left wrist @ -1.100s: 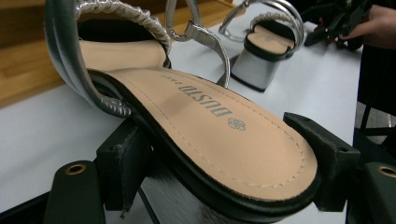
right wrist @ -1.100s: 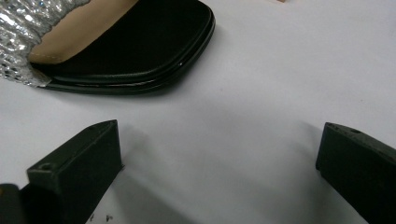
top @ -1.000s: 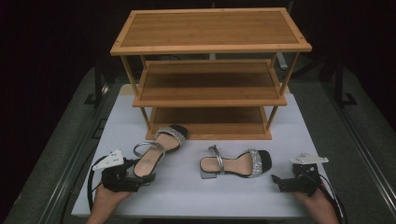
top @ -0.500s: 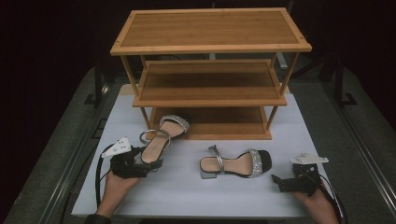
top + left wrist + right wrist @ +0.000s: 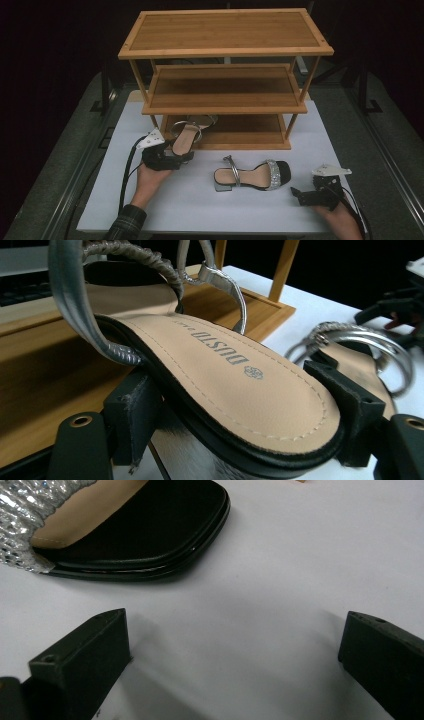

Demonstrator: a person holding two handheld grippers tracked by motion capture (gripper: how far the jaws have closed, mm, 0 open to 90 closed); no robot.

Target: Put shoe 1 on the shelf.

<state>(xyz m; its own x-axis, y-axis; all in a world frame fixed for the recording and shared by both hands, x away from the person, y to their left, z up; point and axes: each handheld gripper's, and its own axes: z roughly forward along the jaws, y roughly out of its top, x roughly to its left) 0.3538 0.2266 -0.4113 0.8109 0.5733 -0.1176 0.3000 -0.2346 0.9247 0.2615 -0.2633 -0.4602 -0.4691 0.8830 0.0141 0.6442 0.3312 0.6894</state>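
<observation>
A silver-strapped sandal [image 5: 186, 136] with a tan insole has its toe over the bottom shelf [image 5: 245, 131] of the bamboo shoe rack. My left gripper [image 5: 172, 159] is shut on its heel end; in the left gripper view the insole [image 5: 235, 380] lies between my two black jaws. A matching sandal [image 5: 252, 175] lies flat on the white table, toe to the right. My right gripper [image 5: 302, 196] rests open on the table just right of that toe. In the right gripper view the black toe [image 5: 150, 535] sits ahead of my spread jaws, apart from them.
The three-tier bamboo rack [image 5: 225, 35] stands at the back of the white table top [image 5: 200, 210]; its top and middle shelves [image 5: 225, 90] are bare. Dark frame rails run along both table sides. A plaid sleeve [image 5: 125, 225] enters at the bottom left.
My left gripper has carried the sandal forward and to the right, from the table's left front to the rack's bottom shelf. The right gripper and the other sandal have stayed put.
</observation>
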